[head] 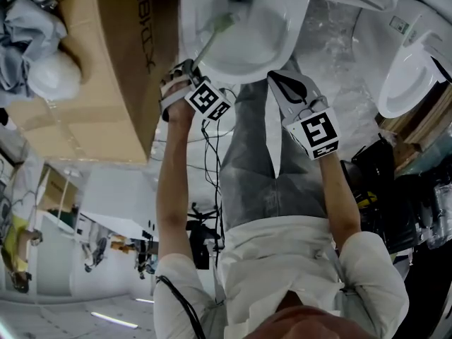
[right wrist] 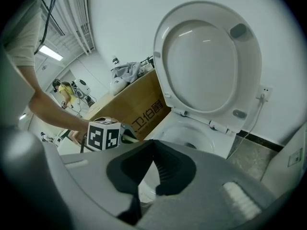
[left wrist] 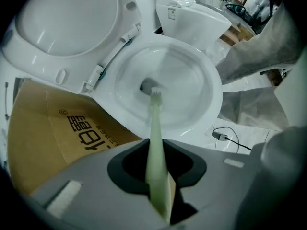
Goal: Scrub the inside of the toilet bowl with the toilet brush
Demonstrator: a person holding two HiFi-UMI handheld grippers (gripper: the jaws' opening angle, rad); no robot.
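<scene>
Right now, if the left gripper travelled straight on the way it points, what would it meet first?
Probably the inner wall of the toilet bowl near the drain, where the toilet brush held by the left gripper points; depth is unclear.

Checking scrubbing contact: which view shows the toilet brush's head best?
Left gripper view: the toilet brush head sits at the bowl drain, seen clearly. Head view shows it small and blurred; right gripper view hides it.

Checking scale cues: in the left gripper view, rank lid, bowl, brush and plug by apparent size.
1. lid and bowl: too alike to rank.
2. brush.
3. plug.
</scene>
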